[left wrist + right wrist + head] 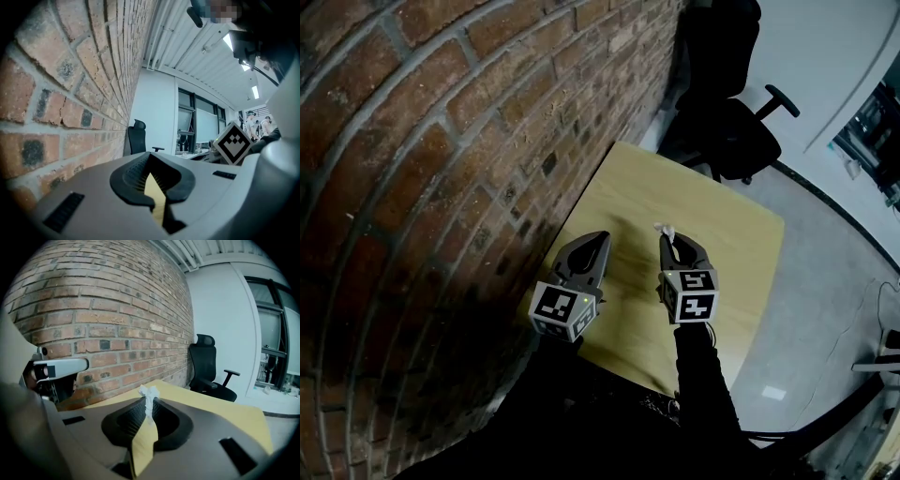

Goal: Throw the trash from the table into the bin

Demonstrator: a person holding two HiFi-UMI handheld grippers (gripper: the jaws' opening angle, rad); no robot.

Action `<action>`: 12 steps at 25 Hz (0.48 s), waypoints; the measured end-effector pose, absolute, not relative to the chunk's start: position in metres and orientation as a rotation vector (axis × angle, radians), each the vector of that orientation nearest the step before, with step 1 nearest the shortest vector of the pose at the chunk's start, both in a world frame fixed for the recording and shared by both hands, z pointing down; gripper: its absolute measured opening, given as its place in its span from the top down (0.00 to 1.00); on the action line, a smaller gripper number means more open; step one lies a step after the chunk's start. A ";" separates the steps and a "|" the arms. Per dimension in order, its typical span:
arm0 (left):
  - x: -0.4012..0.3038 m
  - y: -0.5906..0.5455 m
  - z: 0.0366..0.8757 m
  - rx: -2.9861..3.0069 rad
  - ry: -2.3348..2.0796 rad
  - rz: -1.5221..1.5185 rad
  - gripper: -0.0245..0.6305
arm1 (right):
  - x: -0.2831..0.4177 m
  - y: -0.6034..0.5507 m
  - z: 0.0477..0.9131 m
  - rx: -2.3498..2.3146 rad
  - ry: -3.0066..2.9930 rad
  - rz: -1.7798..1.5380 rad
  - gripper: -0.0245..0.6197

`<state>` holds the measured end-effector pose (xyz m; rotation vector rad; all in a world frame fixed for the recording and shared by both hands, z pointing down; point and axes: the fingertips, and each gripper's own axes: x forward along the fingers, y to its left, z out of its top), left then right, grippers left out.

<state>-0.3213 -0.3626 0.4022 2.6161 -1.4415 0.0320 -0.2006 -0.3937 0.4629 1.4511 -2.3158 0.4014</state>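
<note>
**Head view.** The right hand-held gripper [668, 238] hangs above the table [722, 244]. A white paper scrap [664, 229] projects from its tips. The left hand-held gripper [601, 240] is beside it, nearer the brick wall [441, 141]. No bin is in view.

The step in hand appears to be the carry to the bin:
- Locate the bin before travelling.
- Hold the clamp firm and avoid fast swings, since the scrap looks light and is pinched at one end only.
- Release only directly above the opening.

**Left gripper view.** The jaws are together with nothing between them. A sliver of table shows under the tips. This gripper is best held clear of the carry path.

**Right gripper view.** The jaws stand narrow, pressed on the scrap. The scrap's lower part sits between the pads and its crumpled end stands just past the tips, clear of the table. An office chair [206, 363] stands beyond the table's far end.
</note>
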 end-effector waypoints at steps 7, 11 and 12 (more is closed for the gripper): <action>-0.279 -0.337 0.391 2.644 -1.424 0.036 0.95 | -0.156 -0.363 0.434 1.530 -2.347 0.325 0.88; -0.251 -0.317 0.385 2.666 -1.406 0.047 0.95 | -0.122 -0.340 0.426 1.578 -2.345 0.307 0.88; -0.243 -0.310 0.384 2.674 -1.402 0.049 0.95 | -0.113 -0.333 0.424 1.587 -2.346 0.303 0.88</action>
